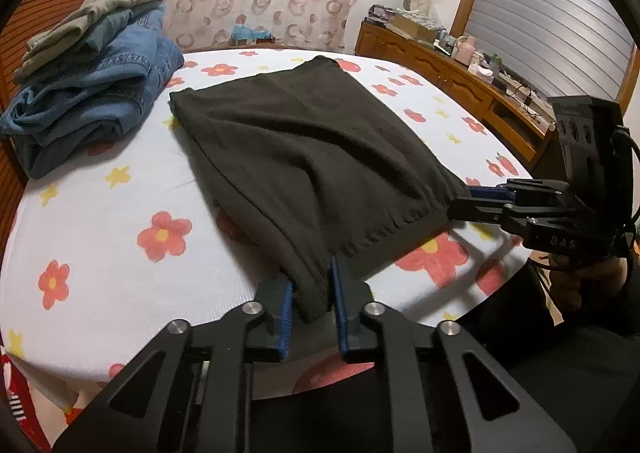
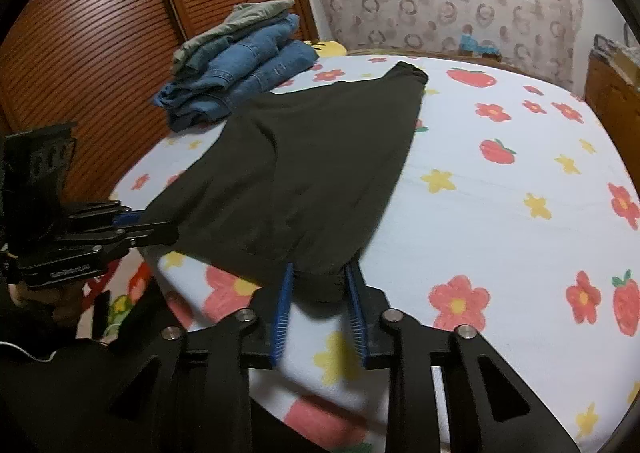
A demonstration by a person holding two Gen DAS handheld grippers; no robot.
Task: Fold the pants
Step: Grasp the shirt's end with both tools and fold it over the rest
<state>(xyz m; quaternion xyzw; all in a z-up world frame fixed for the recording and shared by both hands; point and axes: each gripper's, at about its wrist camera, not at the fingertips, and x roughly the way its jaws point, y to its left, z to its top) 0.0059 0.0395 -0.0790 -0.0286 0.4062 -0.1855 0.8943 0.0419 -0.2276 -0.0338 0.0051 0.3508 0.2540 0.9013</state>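
At the bottom of each wrist view, the left gripper [image 1: 312, 305] and the right gripper [image 2: 318, 285] are matte black linkages with silver round pivot screws, triangular cut-outs and ribbed blue pads on the jaws. At the right edge of the left view, black cables loop beside the right gripper's boxy body, marked with pale letters. Black sleeves fill the lower corners.

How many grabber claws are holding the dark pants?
2. The left gripper pinches the near left corner of the dark pants, and the right gripper has the near right corner between its fingers.
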